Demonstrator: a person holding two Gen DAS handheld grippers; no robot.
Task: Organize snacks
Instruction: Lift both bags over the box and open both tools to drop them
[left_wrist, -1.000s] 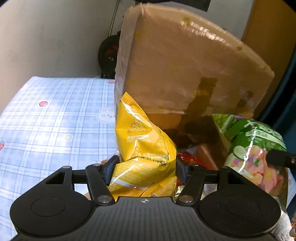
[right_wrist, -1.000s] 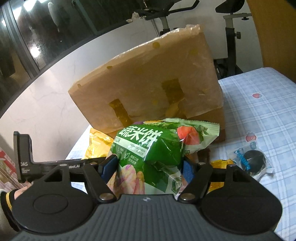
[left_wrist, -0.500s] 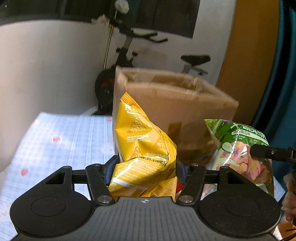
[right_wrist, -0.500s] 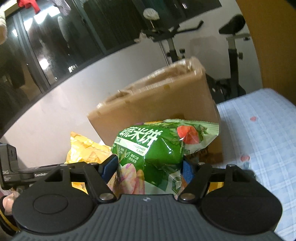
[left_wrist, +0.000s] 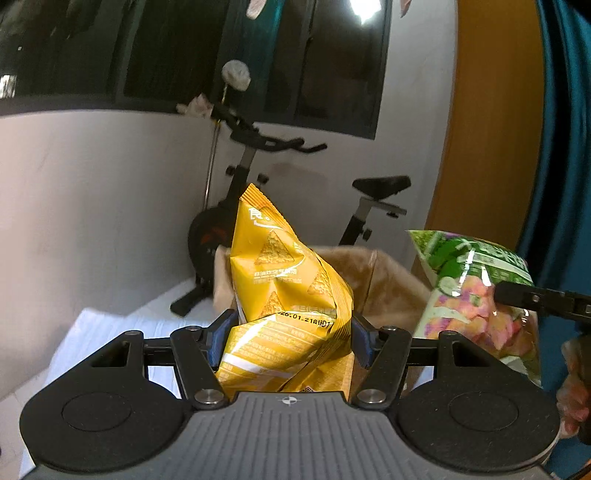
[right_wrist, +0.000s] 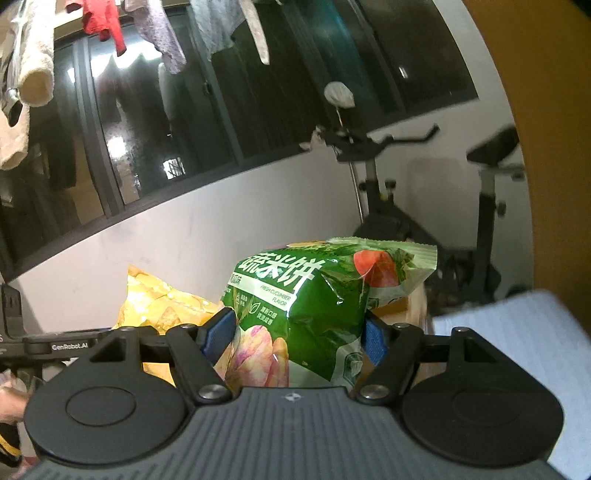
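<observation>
- The yellow chip bag (left_wrist: 284, 295) is pinched at its lower half by the left gripper (left_wrist: 288, 334), whose blue-padded fingers (left_wrist: 218, 334) are pressed in against the crinkled foil.
- The green rice-cracker bag (right_wrist: 310, 314) is clamped in the same way by the right gripper (right_wrist: 299, 336), the pack bulging above its narrow jaws.
- Both bags are held in the air above and in front of the brown cardboard box (left_wrist: 384, 284); only the box's blurred top edge is seen behind the yellow bag, with the green bag to the right of it.
- The exercise bike (left_wrist: 258, 192) is seen behind the box, and the checked cloth (right_wrist: 517, 332) to the box's right.
- The step is judged to be the carrying of both bags over the box for dropping in.
- A slip is possible: smooth, air-filled foil can be squeezed out from between the pads if the grip is loosened or the bags are swung.
- A bag may be burst, or its contents crushed, if it is gripped harder.
- The box rim may be missed or caught, since its opening is hardly seen.
</observation>
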